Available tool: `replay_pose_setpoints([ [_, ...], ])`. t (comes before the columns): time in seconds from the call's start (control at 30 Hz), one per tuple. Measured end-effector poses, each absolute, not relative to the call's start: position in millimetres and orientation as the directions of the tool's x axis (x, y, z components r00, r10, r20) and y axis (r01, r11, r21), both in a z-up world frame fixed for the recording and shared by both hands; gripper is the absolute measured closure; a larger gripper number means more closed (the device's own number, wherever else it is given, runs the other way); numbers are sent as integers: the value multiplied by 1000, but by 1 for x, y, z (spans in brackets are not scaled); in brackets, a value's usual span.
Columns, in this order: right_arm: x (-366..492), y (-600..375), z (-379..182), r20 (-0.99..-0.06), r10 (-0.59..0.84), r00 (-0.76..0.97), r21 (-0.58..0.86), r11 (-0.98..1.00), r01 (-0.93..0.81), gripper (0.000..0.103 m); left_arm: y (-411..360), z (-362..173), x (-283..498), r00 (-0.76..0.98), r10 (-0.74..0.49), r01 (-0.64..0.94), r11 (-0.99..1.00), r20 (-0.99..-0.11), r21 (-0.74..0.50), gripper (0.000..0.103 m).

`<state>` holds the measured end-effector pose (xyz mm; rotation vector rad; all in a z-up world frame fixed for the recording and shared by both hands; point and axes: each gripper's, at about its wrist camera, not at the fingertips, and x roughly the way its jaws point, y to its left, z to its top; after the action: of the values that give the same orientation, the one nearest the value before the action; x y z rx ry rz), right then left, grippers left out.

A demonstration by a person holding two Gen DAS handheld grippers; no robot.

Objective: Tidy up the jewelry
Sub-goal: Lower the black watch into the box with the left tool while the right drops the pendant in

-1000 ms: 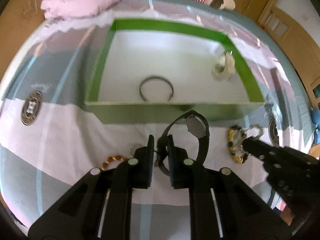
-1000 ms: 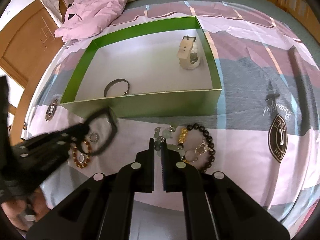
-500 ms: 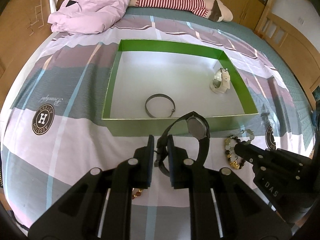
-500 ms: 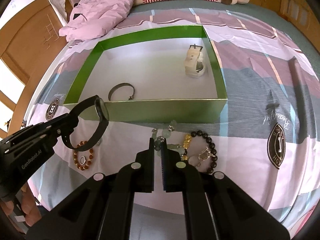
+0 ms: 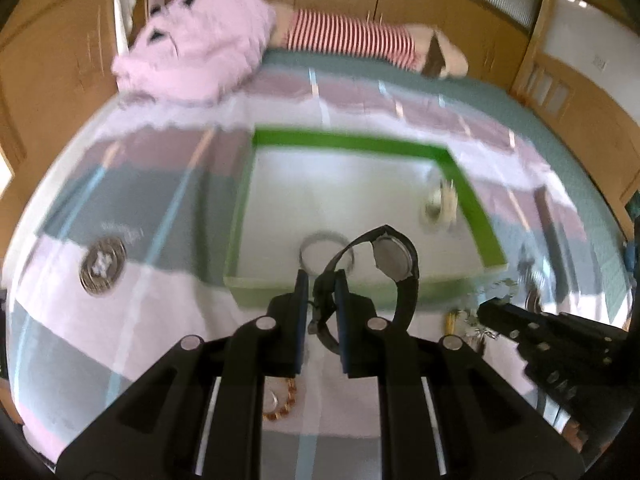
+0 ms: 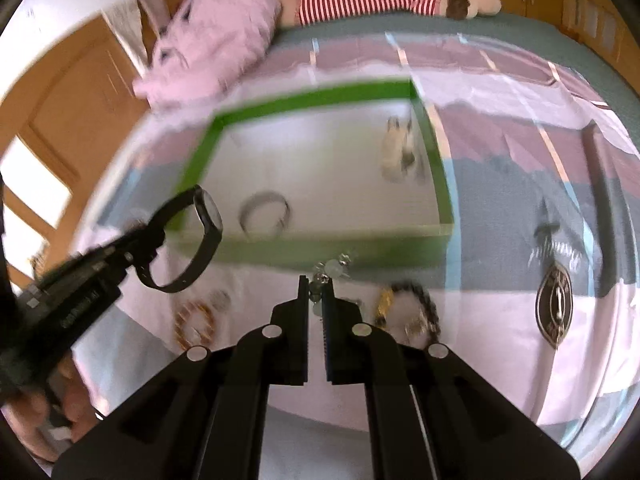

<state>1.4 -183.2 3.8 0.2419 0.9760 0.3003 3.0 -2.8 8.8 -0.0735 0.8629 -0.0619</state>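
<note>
While the frame blurs: I have both grippers rising above the patterned bedspread (image 5: 132, 320), the view wider than half a second ago
Left gripper (image 5: 319, 280): pinching the strap of the black watch (image 5: 394, 258); it has climbed clear of the cover and now hangs over the near wall of the green tray (image 5: 360, 146)
Right gripper (image 6: 316, 285): fingers nearly pressed together on a pale bead strand (image 6: 332, 270) that trails ahead of the tips; whether the strand has left the cover, I cannot tell
Already in the tray: a thin bangle (image 5: 326, 246) near the front and a cream watch (image 5: 440, 202) by the right wall
Still on the cover: an amber bead bracelet (image 6: 196, 322) and a dark bead bracelet (image 6: 420, 312)
Meaning for the task: I judge the black watch is nearly over the tray and ready to be lowered in; two loose pieces would remain
</note>
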Motion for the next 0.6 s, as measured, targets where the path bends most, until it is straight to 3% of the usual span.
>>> replay_pose_setpoints([
  [0.23, 40, -186, 17, -707, 353, 613, 340, 929, -143, 97, -1, 15, 45, 691, -33, 20, 999, -722, -27, 90],
  [0.37, 60, -182, -10, -761, 318, 566, 310, 944, -113, 97, 11, -14, 69, 633, -33, -10, 999, -773, -51, 89],
  [0.43, 63, -183, -22, -791, 307, 530, 313, 946, -81, 78, 17, -25, 74, 608, -35, -23, 998, -793, -62, 87],
  [0.5, 61, -188, -21, -785, 327, 526, 349, 935, -60, 60, 21, -25, 71, 606, -43, -31, 996, -794, -78, 68],
  [0.6, 50, -192, -12, -767, 354, 535, 374, 924, -77, 57, 24, -14, 60, 616, -50, -30, 996, -786, -87, 66],
])
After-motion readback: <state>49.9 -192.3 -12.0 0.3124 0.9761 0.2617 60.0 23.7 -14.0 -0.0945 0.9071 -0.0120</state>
